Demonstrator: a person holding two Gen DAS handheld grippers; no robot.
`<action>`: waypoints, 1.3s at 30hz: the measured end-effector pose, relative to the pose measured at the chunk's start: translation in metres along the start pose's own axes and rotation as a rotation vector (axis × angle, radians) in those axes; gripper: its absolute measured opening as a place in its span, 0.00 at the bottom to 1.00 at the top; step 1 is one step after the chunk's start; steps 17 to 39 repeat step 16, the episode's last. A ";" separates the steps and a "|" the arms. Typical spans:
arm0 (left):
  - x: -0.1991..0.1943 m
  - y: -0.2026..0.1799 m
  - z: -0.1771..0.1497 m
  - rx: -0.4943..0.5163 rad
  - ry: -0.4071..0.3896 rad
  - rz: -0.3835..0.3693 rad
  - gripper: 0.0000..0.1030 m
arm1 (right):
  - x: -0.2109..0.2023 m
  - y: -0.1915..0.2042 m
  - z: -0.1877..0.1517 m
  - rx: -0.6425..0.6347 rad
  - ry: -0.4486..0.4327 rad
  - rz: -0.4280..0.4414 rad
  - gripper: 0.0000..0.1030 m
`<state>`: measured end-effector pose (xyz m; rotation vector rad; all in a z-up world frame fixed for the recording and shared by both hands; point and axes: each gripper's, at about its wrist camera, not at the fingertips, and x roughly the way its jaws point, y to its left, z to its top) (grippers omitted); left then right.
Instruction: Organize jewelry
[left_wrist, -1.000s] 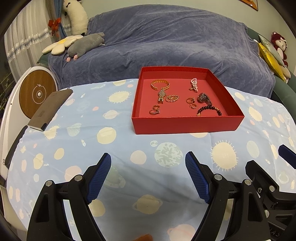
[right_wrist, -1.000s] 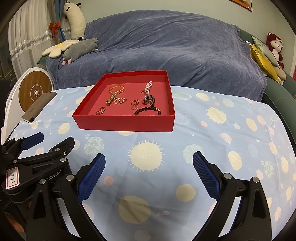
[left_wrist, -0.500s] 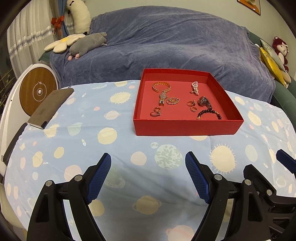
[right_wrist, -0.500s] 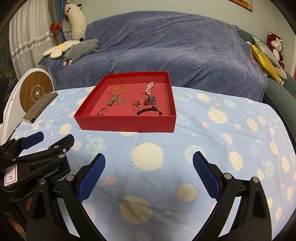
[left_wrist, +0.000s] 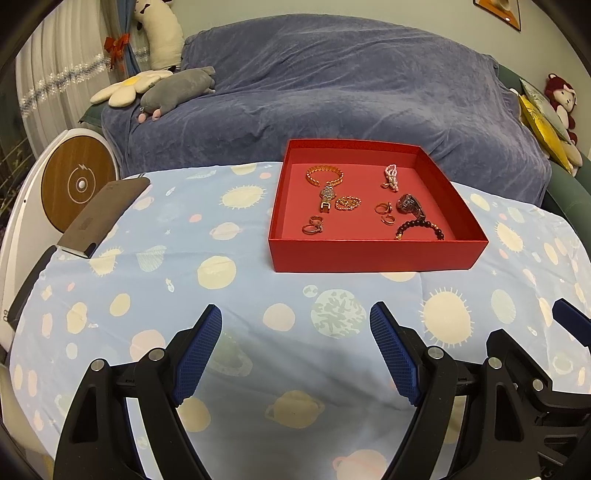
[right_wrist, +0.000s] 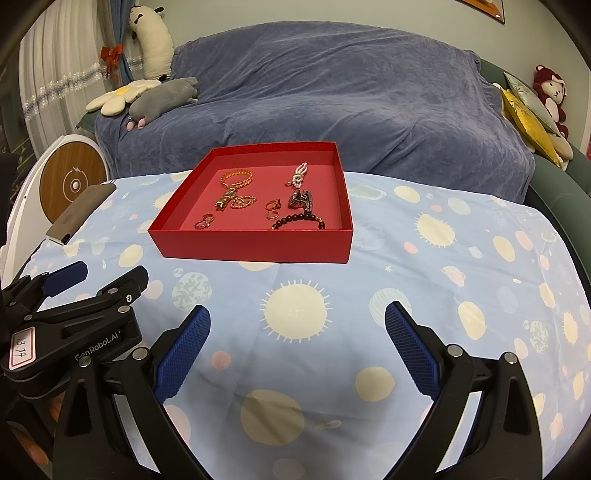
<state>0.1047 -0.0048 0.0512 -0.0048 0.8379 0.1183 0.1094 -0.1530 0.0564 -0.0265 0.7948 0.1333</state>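
A red tray sits on the bench, which is covered by a pale blue cloth printed with suns and planets; it lies in the upper middle of the left wrist view and just left of centre in the right wrist view. Inside it lie a gold bracelet, a pink bead piece, a gold chain, rings, a dark watch and a dark bead bracelet, all loose on the tray floor. The left hand-held gripper is at the bottom of its frame, released, jaws wide apart over bare cloth, well short of the tray. The right hand-held gripper is likewise released and holds nothing, with the left one showing at its lower left. A grey phone lies at the bench's left edge. Behind the bench is a sofa under a blue cover.
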 end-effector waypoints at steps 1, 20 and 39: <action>0.000 0.000 0.000 0.001 -0.002 0.002 0.77 | 0.000 -0.001 -0.001 0.000 0.000 0.000 0.90; -0.002 -0.001 0.000 0.011 -0.021 0.011 0.77 | 0.000 0.003 0.000 0.008 -0.005 -0.001 0.90; -0.002 -0.001 0.000 0.011 -0.021 0.011 0.77 | 0.000 0.003 0.000 0.008 -0.005 -0.001 0.90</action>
